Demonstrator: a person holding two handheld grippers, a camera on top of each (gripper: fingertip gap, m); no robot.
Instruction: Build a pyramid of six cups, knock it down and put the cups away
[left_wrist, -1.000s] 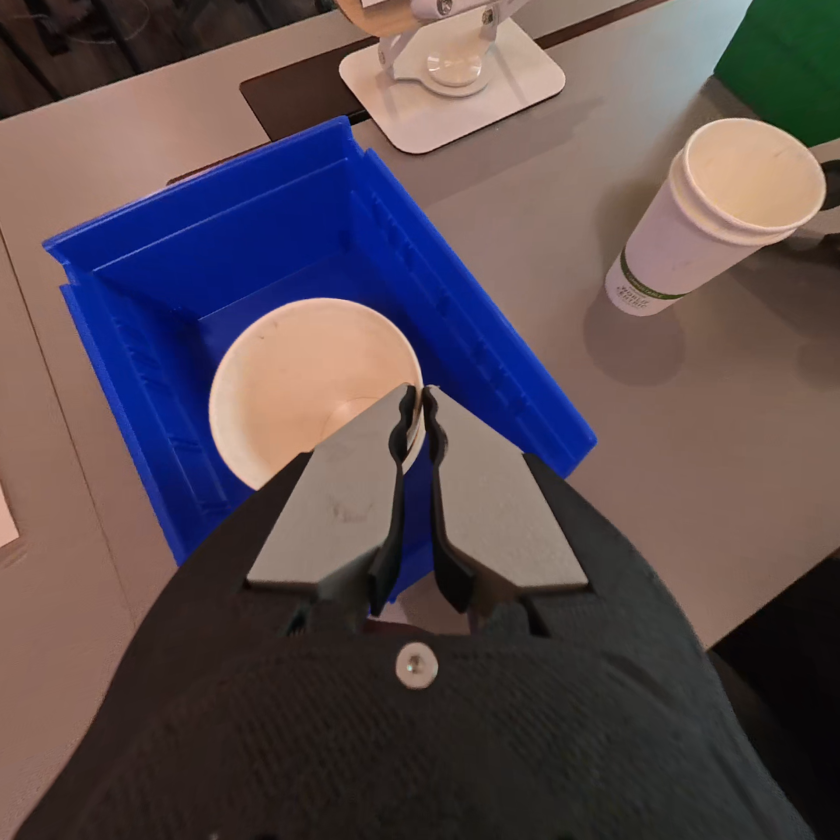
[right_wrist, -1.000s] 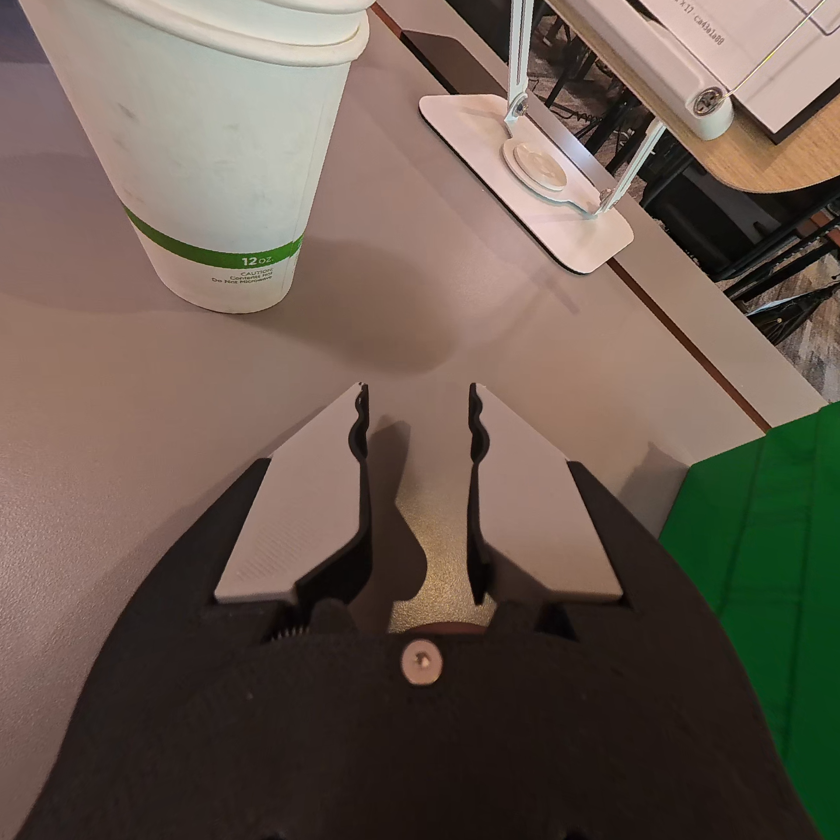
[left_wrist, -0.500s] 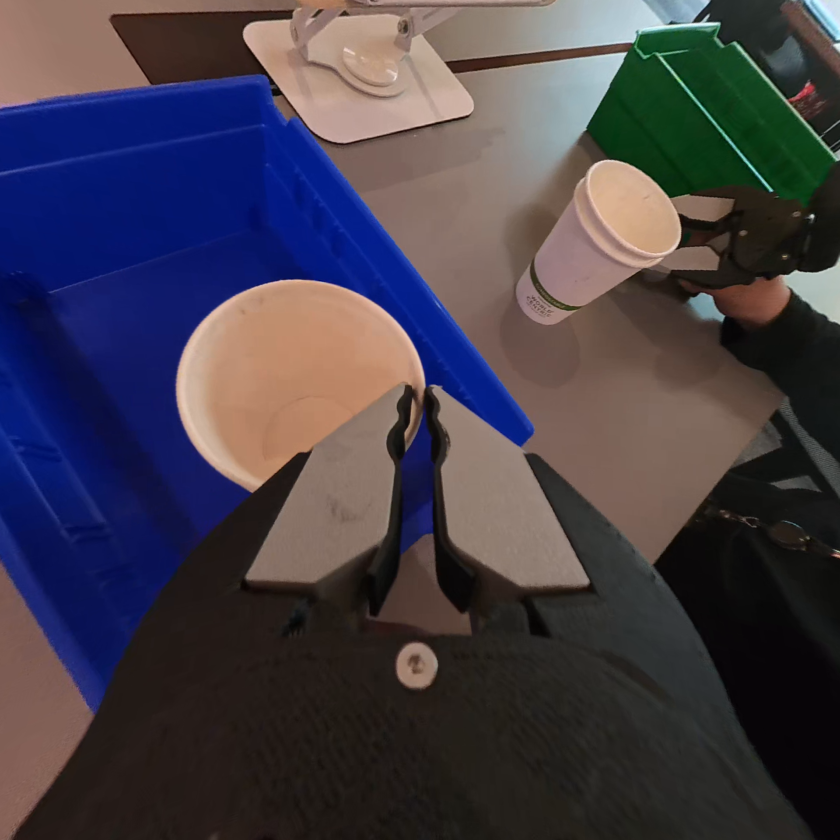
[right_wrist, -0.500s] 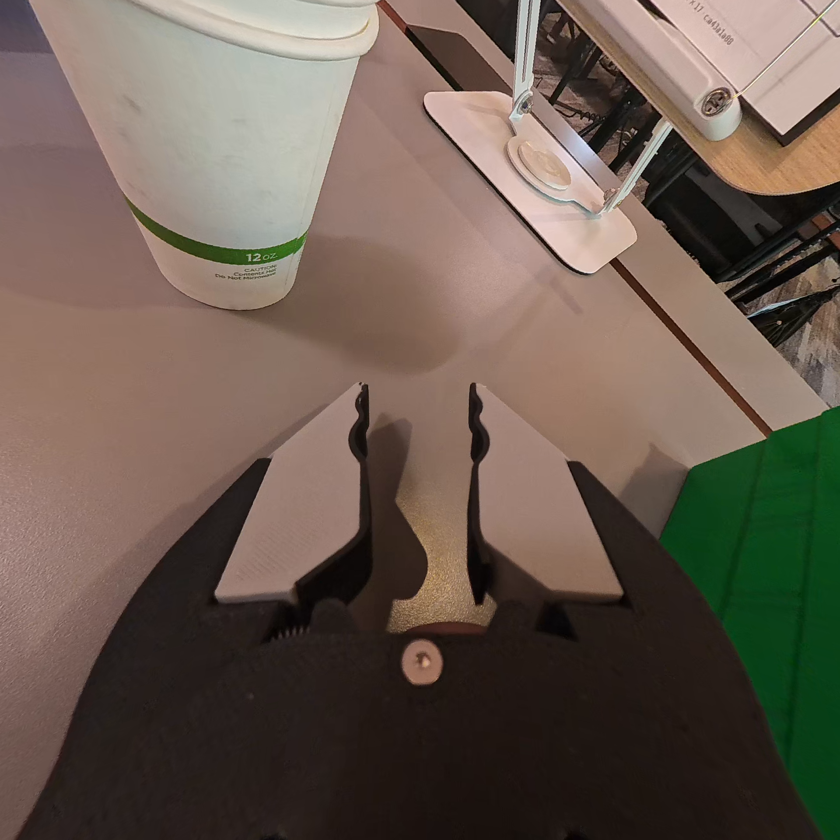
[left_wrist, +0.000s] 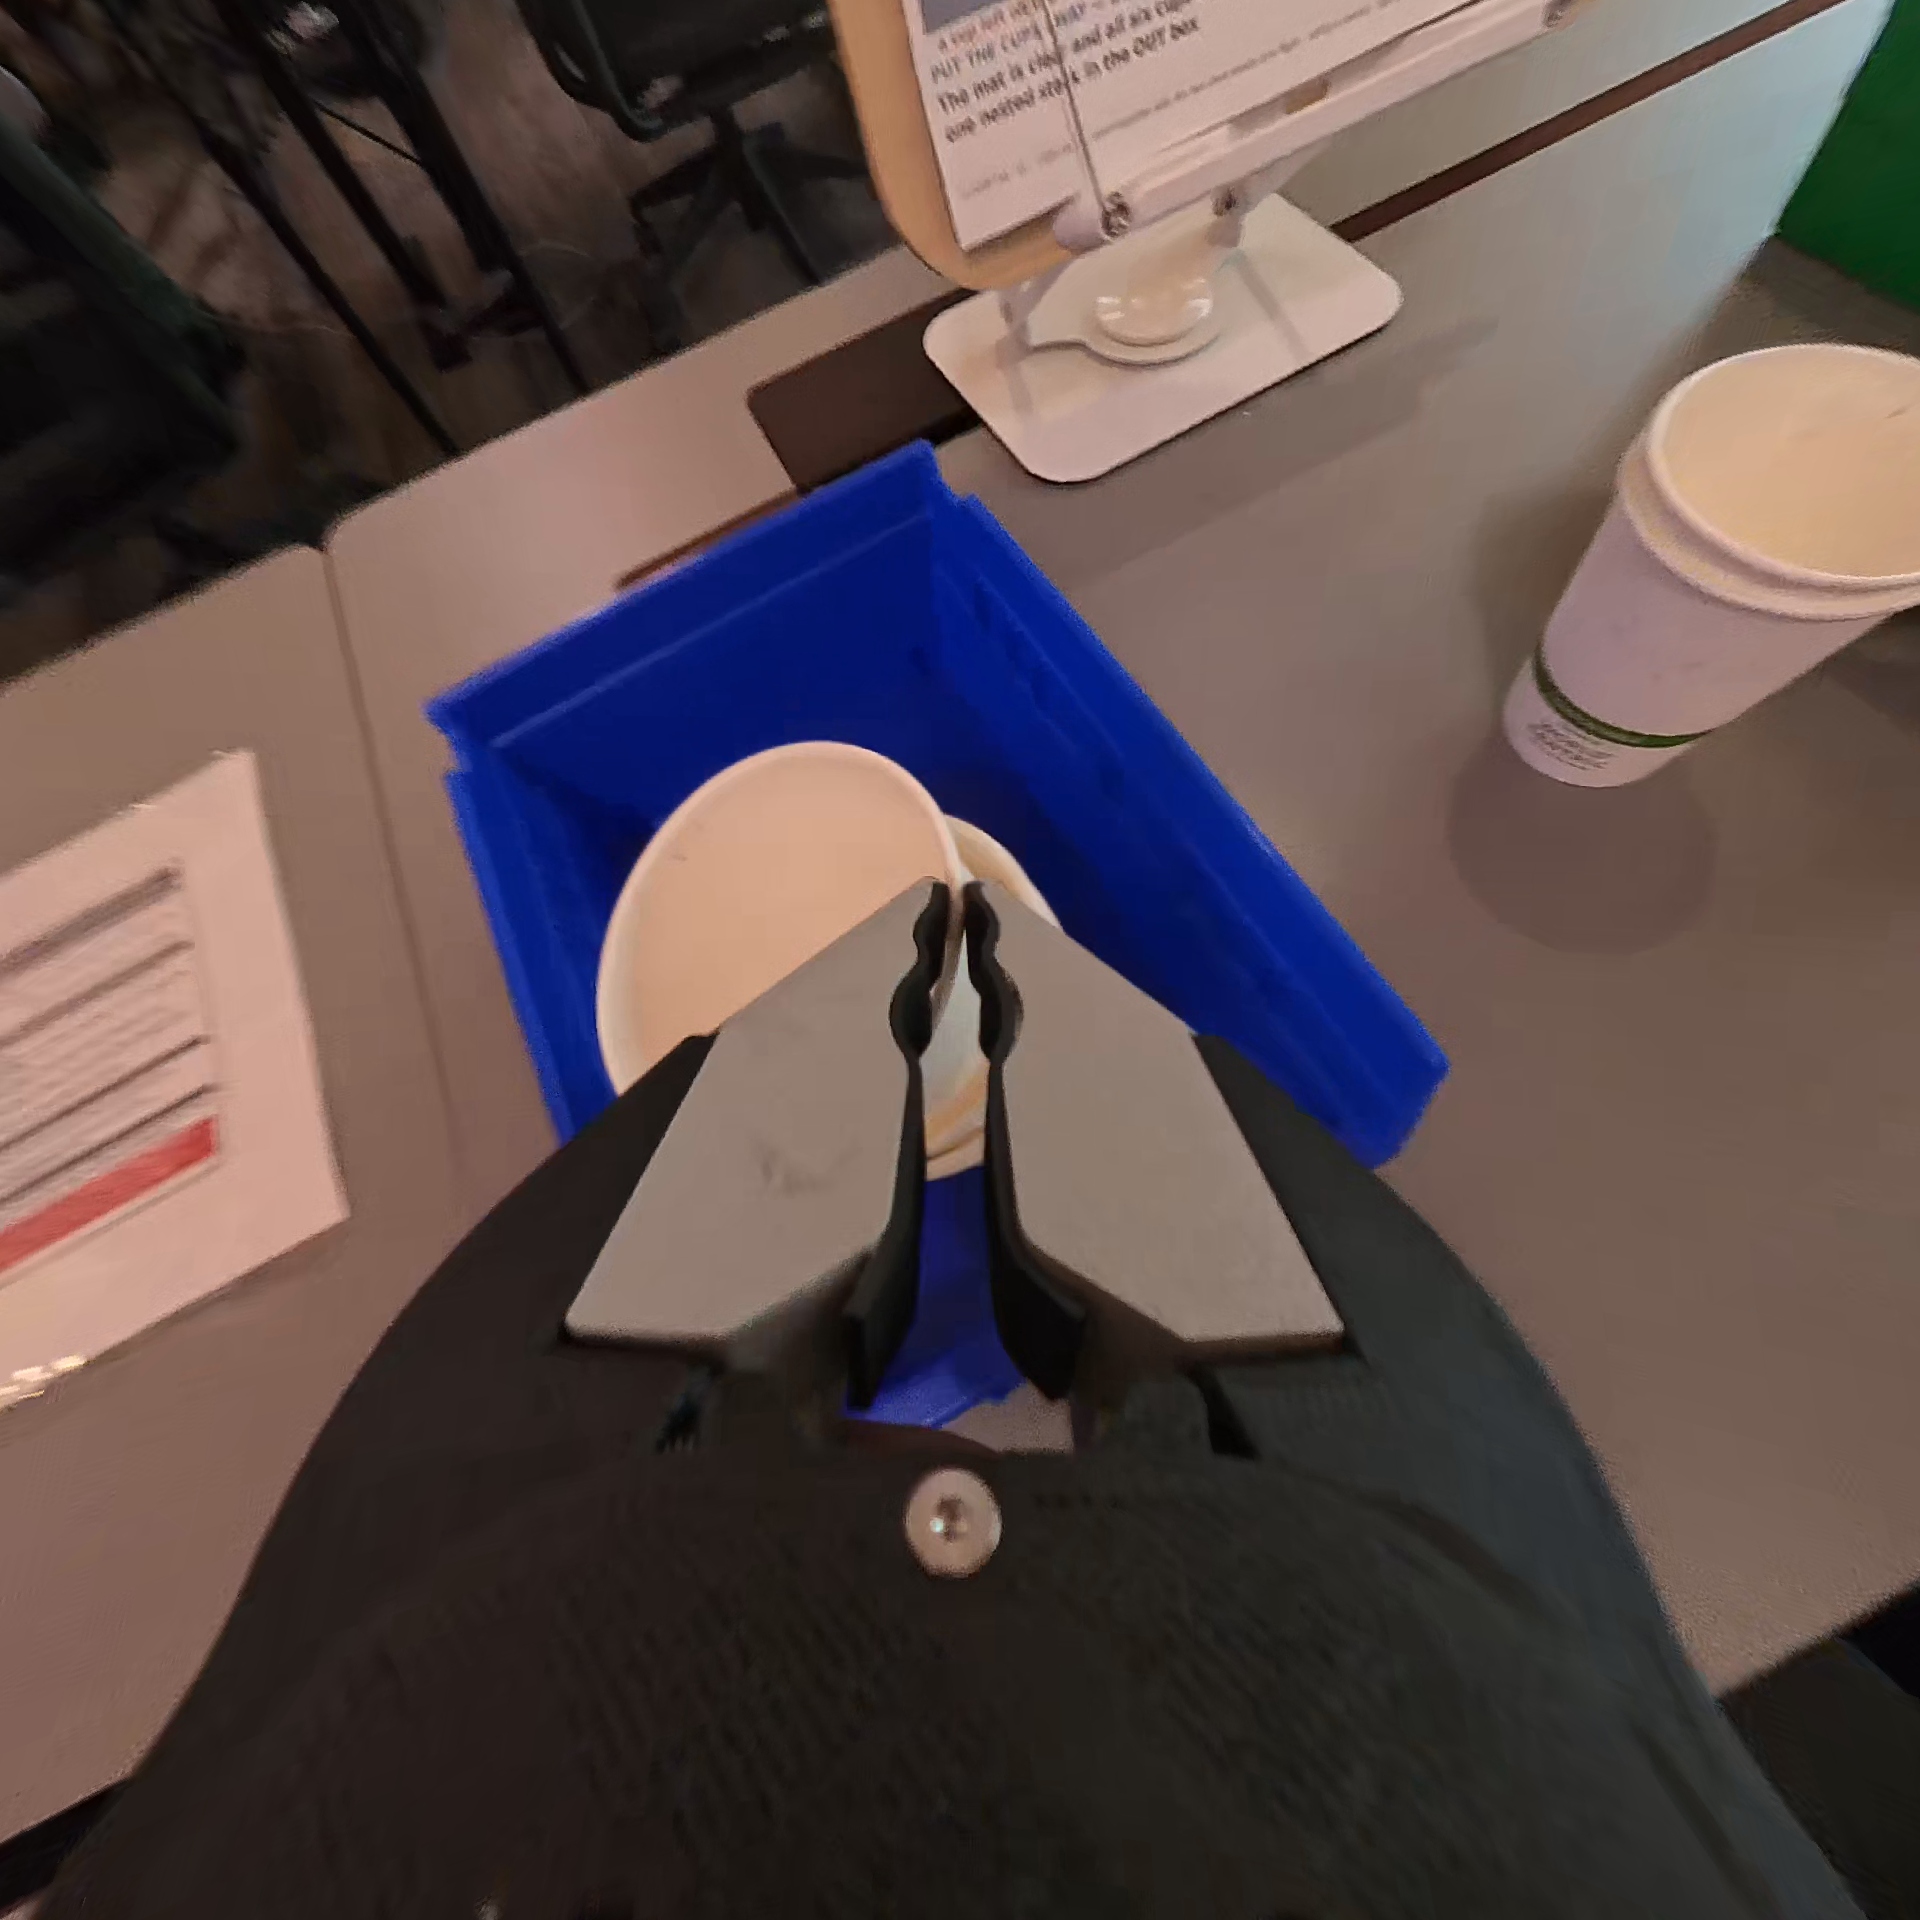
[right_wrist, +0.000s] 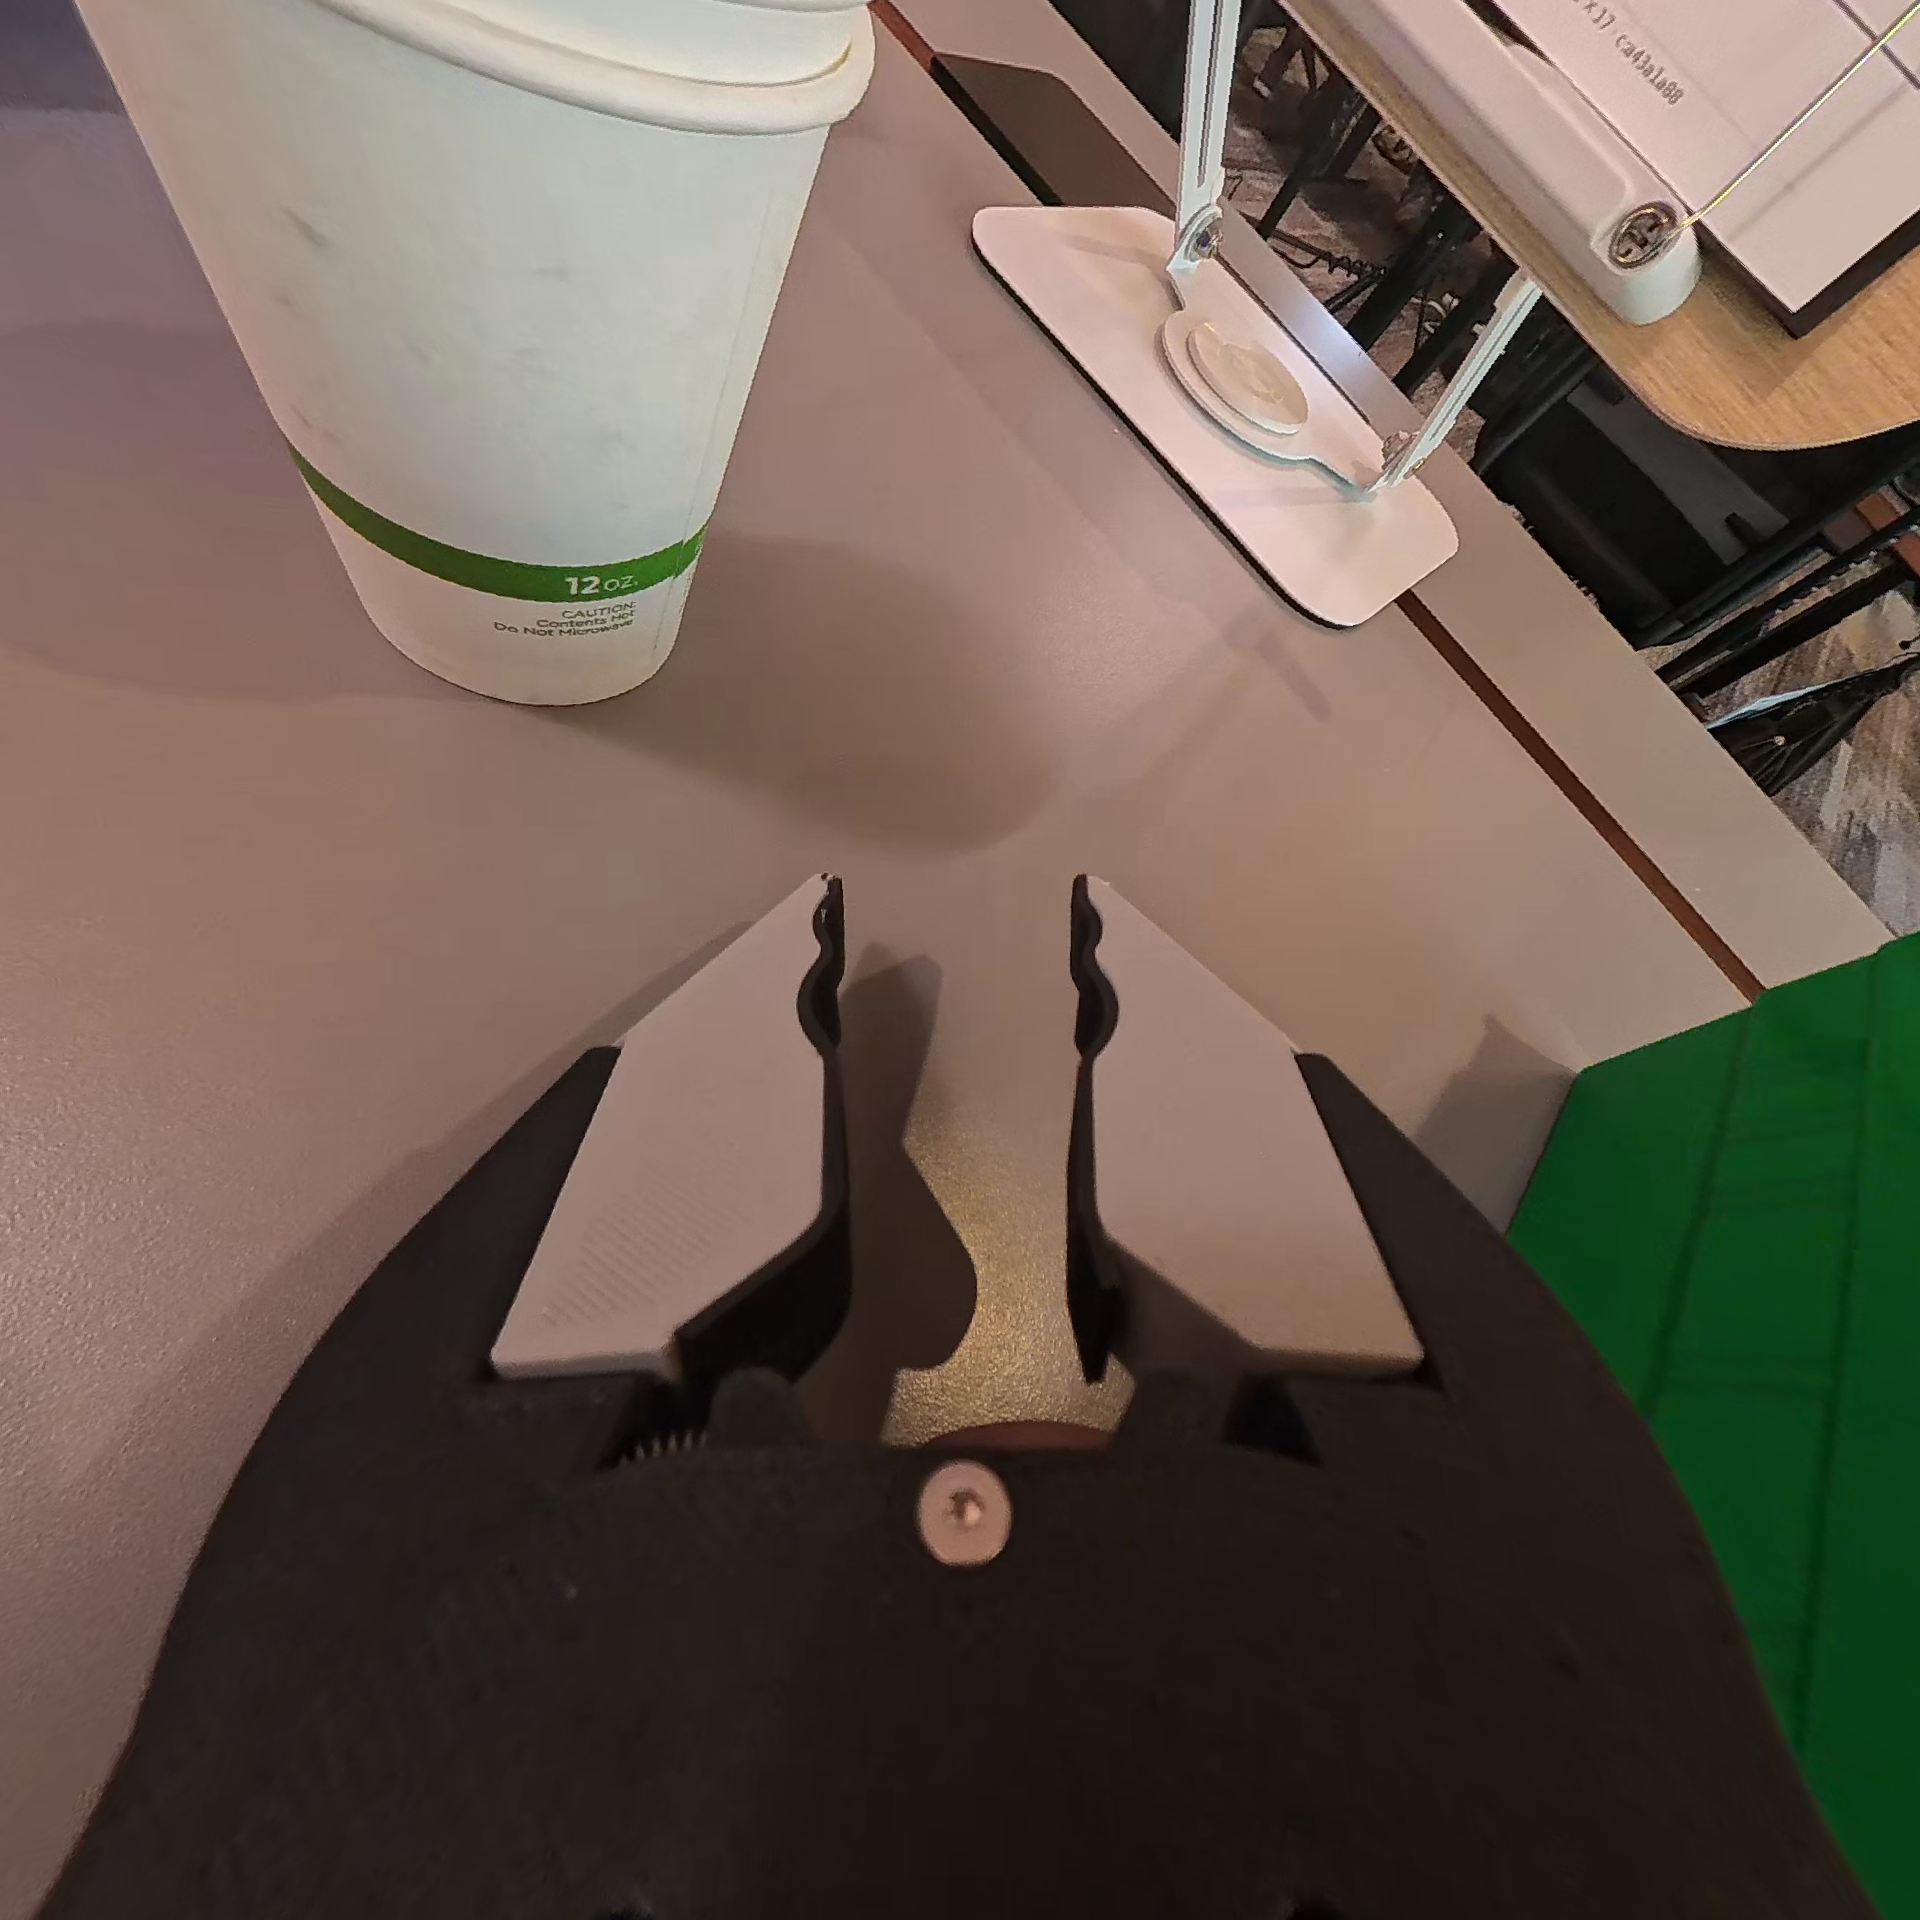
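Note:
My left gripper (left_wrist: 954, 894) is shut on the rim of a white paper cup (left_wrist: 769, 883) and holds it upright over the blue bin (left_wrist: 1195, 831). The rim of a second cup (left_wrist: 1003, 862) shows just behind the held one, inside the bin. A nested stack of white cups with a green band (left_wrist: 1704, 582) stands on the grey table to the right of the bin. In the right wrist view the same stack (right_wrist: 520, 343) is ahead and to the left. My right gripper (right_wrist: 956, 894) is open and empty, low over the table.
A white stand base (left_wrist: 1164, 343) holding a board sits behind the bin; it also shows in the right wrist view (right_wrist: 1226, 416). A green bin (right_wrist: 1745, 1299) is right of my right gripper. A printed sheet (left_wrist: 135, 1039) lies left of the blue bin. There is about 40 centimetres between the tips of the two grippers.
My left gripper has pulled back and up from the blue bin with the cup still pinched; a second cup's rim now shows behind it. My right gripper has barely moved.

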